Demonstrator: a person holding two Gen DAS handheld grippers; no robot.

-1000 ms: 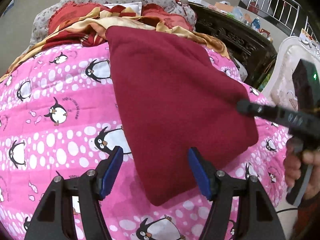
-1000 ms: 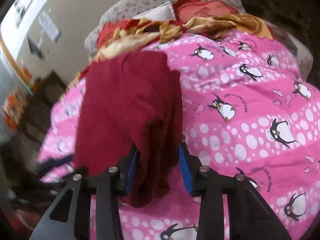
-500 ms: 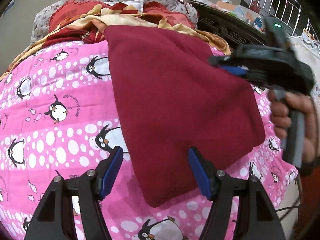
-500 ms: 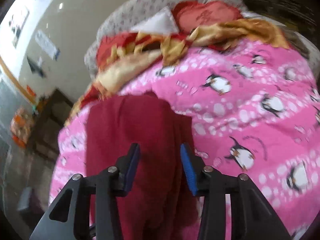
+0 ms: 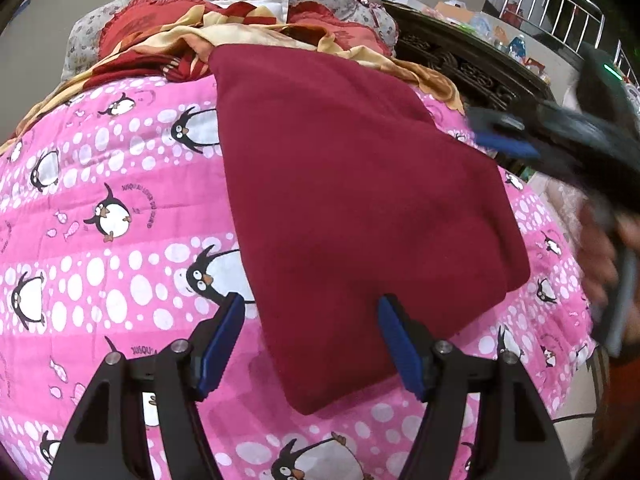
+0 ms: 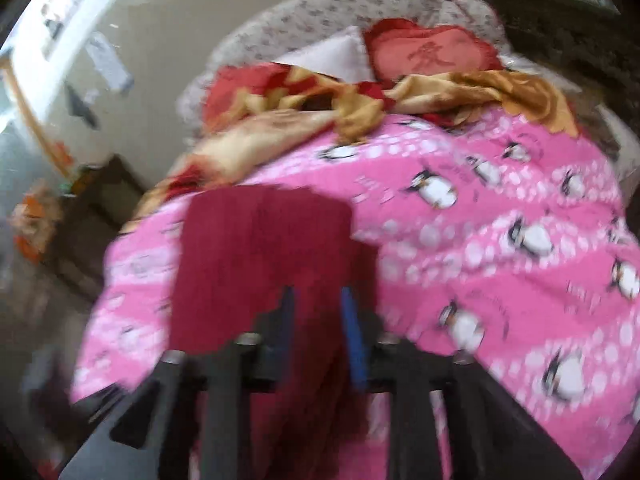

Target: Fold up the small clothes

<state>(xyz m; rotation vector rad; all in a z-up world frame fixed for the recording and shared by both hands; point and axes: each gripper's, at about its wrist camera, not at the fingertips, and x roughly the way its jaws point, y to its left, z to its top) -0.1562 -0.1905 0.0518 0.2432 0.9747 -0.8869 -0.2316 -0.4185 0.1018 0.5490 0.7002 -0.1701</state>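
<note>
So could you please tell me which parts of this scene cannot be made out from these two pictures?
- Right wrist view: motion blur hides whether the opening right gripper touches the dark red folded cloth.
- Left wrist view: the person's hand is blurred.
- Left wrist view: the cloth's near corner lies between the open left gripper; contact unclear.

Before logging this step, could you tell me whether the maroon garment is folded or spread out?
Folded: the maroon garment lies as a compact, smooth-edged panel on the pink penguin quilt, with no sleeves or legs showing.
</note>
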